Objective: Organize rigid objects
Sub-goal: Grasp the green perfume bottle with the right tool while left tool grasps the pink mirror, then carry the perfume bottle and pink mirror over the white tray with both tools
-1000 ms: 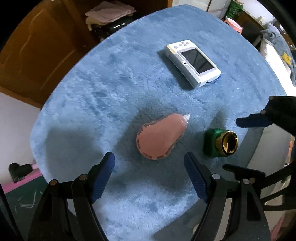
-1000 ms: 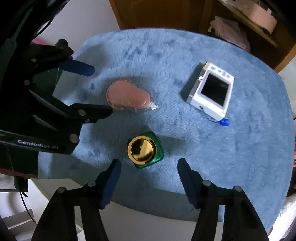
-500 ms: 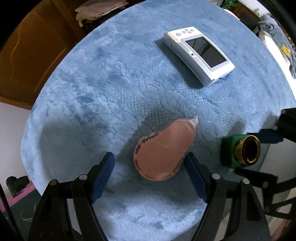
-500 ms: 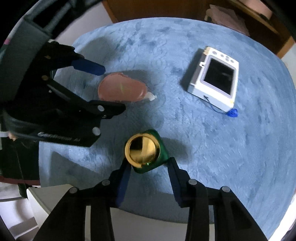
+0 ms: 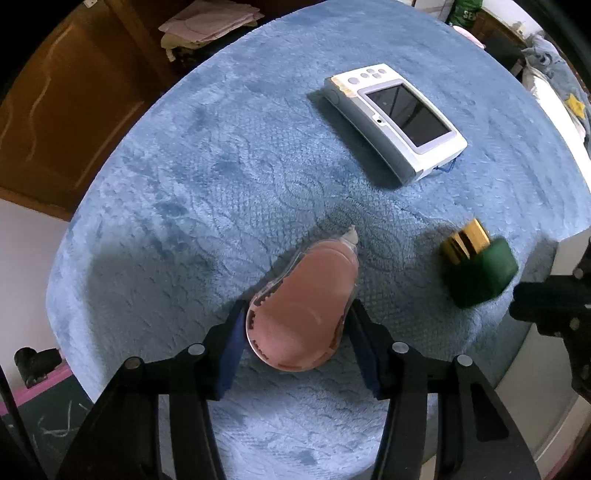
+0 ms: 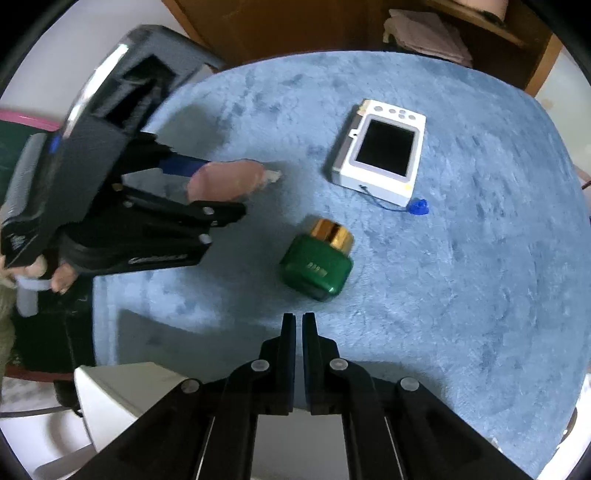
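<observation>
My left gripper [image 5: 297,334] is shut on a pink teardrop-shaped correction-tape dispenser [image 5: 306,302], its white tip pointing away; it also shows in the right wrist view [image 6: 225,181]. A green bottle with a gold cap [image 6: 319,258] lies tipped on its side on the blue cloth, just ahead of my right gripper [image 6: 298,321], which is shut and empty. The bottle also shows in the left wrist view [image 5: 476,262]. A white handheld device with a dark screen [image 5: 395,122] lies flat farther back, and it also shows in the right wrist view [image 6: 382,149].
A blue plush cloth [image 5: 221,184] covers the round table. The table edge runs close under my right gripper [image 6: 184,332]. Wooden furniture with folded cloths [image 5: 207,26] stands behind the table. A blue cord tag [image 6: 419,206] trails from the device.
My left gripper closed on the pink dispenser. The right gripper closed, and the green bottle, upright before, now lies tipped over ahead of it.
</observation>
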### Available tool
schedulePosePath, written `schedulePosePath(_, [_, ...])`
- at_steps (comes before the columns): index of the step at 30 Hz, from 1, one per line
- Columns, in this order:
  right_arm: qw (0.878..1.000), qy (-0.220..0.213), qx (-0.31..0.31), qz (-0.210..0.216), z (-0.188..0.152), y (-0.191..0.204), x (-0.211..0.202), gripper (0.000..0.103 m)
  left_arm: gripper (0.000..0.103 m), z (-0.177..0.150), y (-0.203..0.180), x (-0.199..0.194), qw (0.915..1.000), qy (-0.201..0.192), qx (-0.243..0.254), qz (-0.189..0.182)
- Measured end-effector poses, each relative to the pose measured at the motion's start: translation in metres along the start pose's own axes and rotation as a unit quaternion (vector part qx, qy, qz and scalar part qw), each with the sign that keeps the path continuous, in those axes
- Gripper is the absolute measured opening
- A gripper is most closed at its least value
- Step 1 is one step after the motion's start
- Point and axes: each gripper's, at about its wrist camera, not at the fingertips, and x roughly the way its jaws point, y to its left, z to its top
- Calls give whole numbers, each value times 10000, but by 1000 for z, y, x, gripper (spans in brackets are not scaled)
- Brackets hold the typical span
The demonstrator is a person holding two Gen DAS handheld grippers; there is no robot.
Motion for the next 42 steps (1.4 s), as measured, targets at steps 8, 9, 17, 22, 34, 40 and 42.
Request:
schedulePosePath(8, [9984,85,546,120,1,-21,7,62,57,-12,4,-4,9997,-71,-234,-78])
schedulePosePath(9, [9979,56,618,208,0,-24,5,62,57,-15,8,-4,9996,-82,-255,-93])
schedulePosePath(17, [9914,117,1250,370,25,-31,18,62,57,-31,26,-12,9983,-122,-526,-202])
schedulePosePath(22, [9898,140,1374,341,43,-13,32,62,56,-38,38,-11,9951,-132,-953,-218])
schedulePosePath(34, [9833,127,1708,623,56,9,61,48,56,-60,73,-15,9804,-196,-1894,-509])
schedulePosePath(40, [9865,-261,1503,599,44,9,46,48,56,-71,58,-29,9768,-443,-2040,-483])
schedulePosePath(42, [9874,-403,1396,622,43,10,42,48,56,-79,53,-35,9770,-531,-2014,-448])
